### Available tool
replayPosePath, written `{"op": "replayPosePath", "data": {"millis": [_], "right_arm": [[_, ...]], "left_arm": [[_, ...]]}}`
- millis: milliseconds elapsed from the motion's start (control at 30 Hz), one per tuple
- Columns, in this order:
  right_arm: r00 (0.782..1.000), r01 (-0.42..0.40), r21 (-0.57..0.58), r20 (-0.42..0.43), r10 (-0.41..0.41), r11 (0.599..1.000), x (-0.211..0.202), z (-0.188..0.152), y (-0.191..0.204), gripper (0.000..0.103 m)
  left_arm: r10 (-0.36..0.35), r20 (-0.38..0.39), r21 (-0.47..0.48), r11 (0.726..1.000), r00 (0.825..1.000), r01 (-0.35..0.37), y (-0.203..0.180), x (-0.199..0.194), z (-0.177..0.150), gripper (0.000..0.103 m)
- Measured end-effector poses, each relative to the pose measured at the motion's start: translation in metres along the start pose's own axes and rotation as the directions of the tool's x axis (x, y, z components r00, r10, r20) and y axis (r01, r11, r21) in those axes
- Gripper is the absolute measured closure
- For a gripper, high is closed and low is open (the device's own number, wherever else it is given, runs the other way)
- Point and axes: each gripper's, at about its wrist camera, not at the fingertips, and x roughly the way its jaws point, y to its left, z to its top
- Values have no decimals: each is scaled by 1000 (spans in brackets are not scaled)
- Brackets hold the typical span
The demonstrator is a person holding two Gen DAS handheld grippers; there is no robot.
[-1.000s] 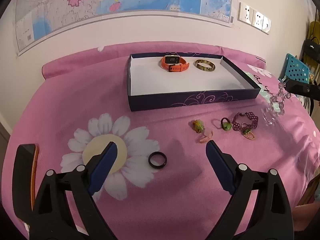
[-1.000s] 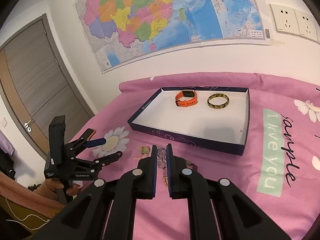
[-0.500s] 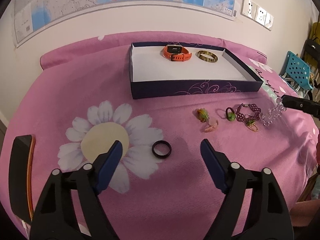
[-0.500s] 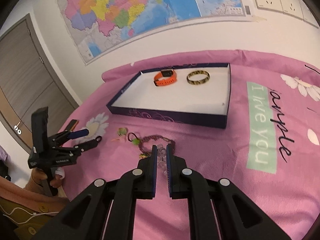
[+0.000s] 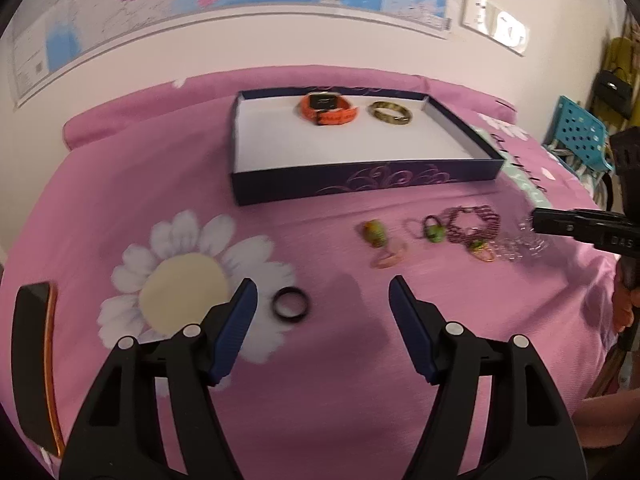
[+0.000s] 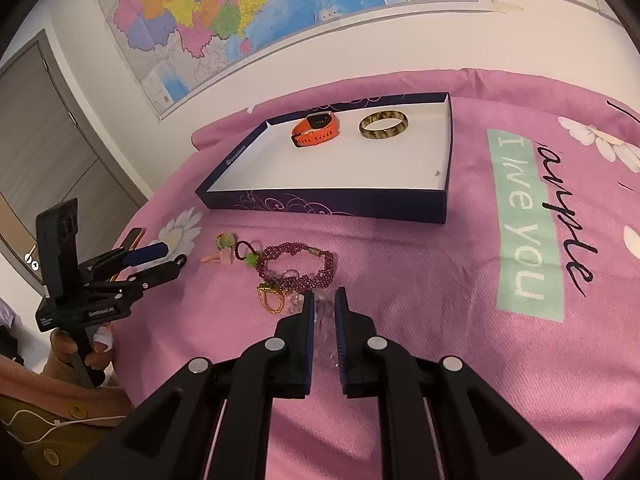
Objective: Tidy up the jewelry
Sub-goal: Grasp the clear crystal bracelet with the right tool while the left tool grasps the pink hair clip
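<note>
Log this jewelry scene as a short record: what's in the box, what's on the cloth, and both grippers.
box: watch and bangle inside
cloth: black ring, purple bracelet, clear beads, small charms
left gripper: open, jaws just been closing; black ring lies between them, untouched
right gripper: shut on clear beads, low at the cloth

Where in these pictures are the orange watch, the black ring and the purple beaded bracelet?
orange watch [image 6: 316,130]: right wrist view, on its orange strap, inside the box.
black ring [image 5: 291,305]: left wrist view, on its dark band, on the cloth.
purple beaded bracelet [image 6: 326,266]: right wrist view, on its right-hand bead strand.
</note>
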Motion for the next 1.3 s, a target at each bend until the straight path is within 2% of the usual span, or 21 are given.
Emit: {"op": "replayPosePath", "data": {"millis": [167, 200, 267, 300, 333, 433, 533, 633, 700, 767, 933, 1300], "right_arm": [[1000, 4, 6, -2, -4, 1000, 2, -3, -1, 88], [1000, 4, 8, 1, -4, 1000, 1, -3, -1, 84], [1000, 15, 12, 11, -15, 1000, -1, -4, -2, 59], [1000, 18, 12, 14, -18, 1000, -1, -4, -2, 54], [1000, 23, 8, 14, -23, 1000, -1, -4, -2, 51], [999, 48, -30, -9, -48, 998, 4, -6, 4, 49], [998, 61, -62, -30, -63, 996, 12, -7, 9, 49], [996, 81, -84, -42, -85, 993, 19, -8, 12, 54], [996, 72, -88, -45, -77, 994, 21, -8, 12, 72], [996, 69, -89, -43, -73, 994, 21, -8, 11, 81], [998, 53, -73, -33, -55, 996, 16, -8, 8, 81], [999, -25, -40, 36, 26, 999, -5, 9, 9, 82]], "left_arm": [[-25, 12, 59, 998, 1000, 25, -21, 4, 6, 35], [-37, 11, 75, 997, 999, 36, -26, 6, 8, 35], [-46, 2, 86, 995, 999, 45, -30, 12, 9, 36], [-47, -12, 85, 995, 999, 48, -32, 17, 11, 36], [-48, -21, 83, 995, 999, 50, -32, 20, 12, 37], [-60, -35, 85, 994, 998, 63, -36, 27, 14, 40], [-63, -59, 82, 994, 996, 68, -38, 35, 16, 46], [-58, -75, 72, 995, 996, 64, -37, 40, 16, 59], [-63, -73, 66, 996, 995, 68, -36, 39, 17, 63], [-73, -74, 58, 995, 995, 77, -34, 38, 17, 72], [-82, -77, 48, 995, 994, 85, -32, 38, 17, 86], [-129, -48, 39, 991, 990, 131, -33, 21, 18, 90]]}}
